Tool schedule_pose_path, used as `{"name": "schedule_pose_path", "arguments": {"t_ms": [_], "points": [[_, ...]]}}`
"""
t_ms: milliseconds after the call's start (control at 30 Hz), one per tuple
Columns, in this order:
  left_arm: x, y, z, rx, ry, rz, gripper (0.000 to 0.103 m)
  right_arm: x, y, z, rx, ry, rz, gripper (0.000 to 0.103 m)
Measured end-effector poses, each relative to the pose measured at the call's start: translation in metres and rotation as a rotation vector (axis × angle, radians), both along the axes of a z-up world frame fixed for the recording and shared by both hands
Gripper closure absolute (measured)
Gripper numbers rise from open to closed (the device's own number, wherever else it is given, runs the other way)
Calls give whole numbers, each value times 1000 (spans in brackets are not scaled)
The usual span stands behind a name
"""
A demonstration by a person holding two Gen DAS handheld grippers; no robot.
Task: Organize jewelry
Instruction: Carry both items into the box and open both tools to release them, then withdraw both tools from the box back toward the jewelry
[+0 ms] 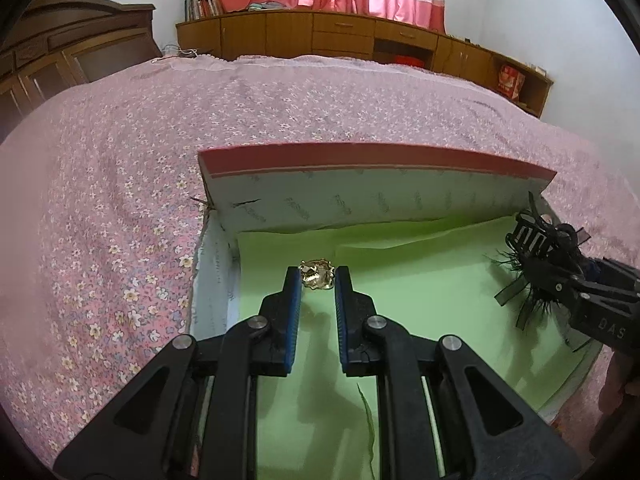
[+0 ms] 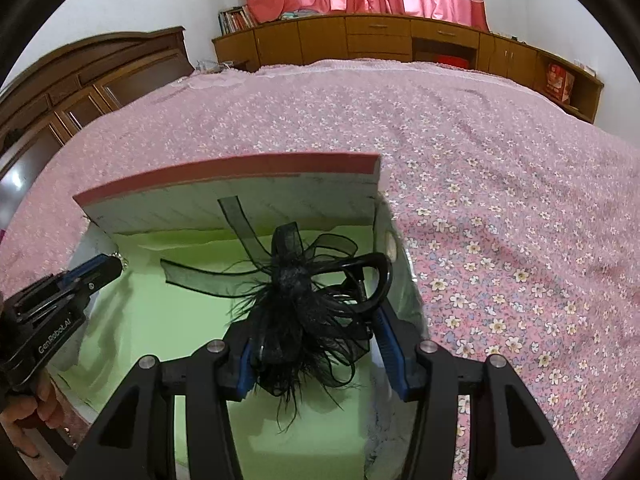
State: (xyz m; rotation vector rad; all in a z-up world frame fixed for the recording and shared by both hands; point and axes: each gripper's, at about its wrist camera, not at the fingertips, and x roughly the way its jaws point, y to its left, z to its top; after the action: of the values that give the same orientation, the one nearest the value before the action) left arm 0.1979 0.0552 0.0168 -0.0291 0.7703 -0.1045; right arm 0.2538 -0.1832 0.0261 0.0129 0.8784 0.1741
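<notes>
An open box with a green paper lining [image 1: 420,304] and a raised lid with a red edge [image 1: 360,160] lies on the bed. My left gripper [image 1: 317,276] is shut on a small gold jewelry piece [image 1: 317,275], held at its fingertips over the lining near the box's back left. My right gripper [image 2: 320,332] is shut on a black feathered ribbon hair clip [image 2: 296,292] over the box's right side; the clip also shows in the left wrist view [image 1: 536,256]. The left gripper shows at the left of the right wrist view [image 2: 100,270].
The box rests on a pink floral bedspread [image 1: 120,240]. Wooden cabinets [image 1: 320,36] and pink curtains stand behind the bed, a dark headboard [image 1: 60,52] at the left. The lid [image 2: 240,192] stands behind both grippers. A thin green strip [image 1: 370,420] lies on the lining.
</notes>
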Motion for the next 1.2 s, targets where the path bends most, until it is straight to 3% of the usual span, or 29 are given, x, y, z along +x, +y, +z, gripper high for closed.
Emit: {"name": "schedule_pose_path", "arguments": {"t_ms": [300,500,633,1200], "points": [[2,-1,2,5,23,3,91,2,0,-1,-8,11,-15,48],[-1,-1,8,-13,25,1,75,-4,-6,9,57,8,-19,39],[-8,-2,14,-37,19,-4,74,-12,-10,18,77,-12,-21,35],[-60,-12,52,-73,-66,-23,73,-68,-24,64,153,-156,19,32]]}}
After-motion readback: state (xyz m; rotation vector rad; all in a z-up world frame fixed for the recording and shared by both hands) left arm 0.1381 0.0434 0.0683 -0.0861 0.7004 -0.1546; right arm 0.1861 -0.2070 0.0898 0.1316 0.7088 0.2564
